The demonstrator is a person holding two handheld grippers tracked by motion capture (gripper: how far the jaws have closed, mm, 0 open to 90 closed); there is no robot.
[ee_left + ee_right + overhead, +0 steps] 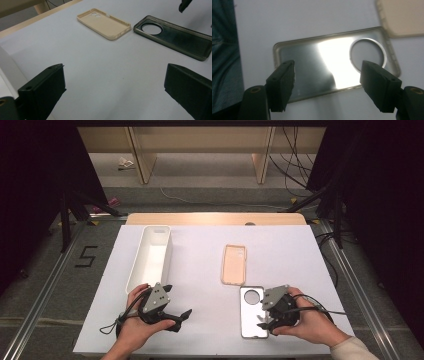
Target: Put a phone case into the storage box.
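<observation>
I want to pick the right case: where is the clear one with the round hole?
In the high view the clear case lies at the table's near right, just below the beige case, with the right gripper over its right edge.

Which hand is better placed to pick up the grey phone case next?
Right. The right tongs hover directly over the grey phone case, jaws open astride its long edge. The left tongs sit apart from it, near the white bin.

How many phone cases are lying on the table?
2. The beige phone case lies mid-table, right of the white tray; the clear grey phone case lies just nearer, under the right tongs.
</observation>
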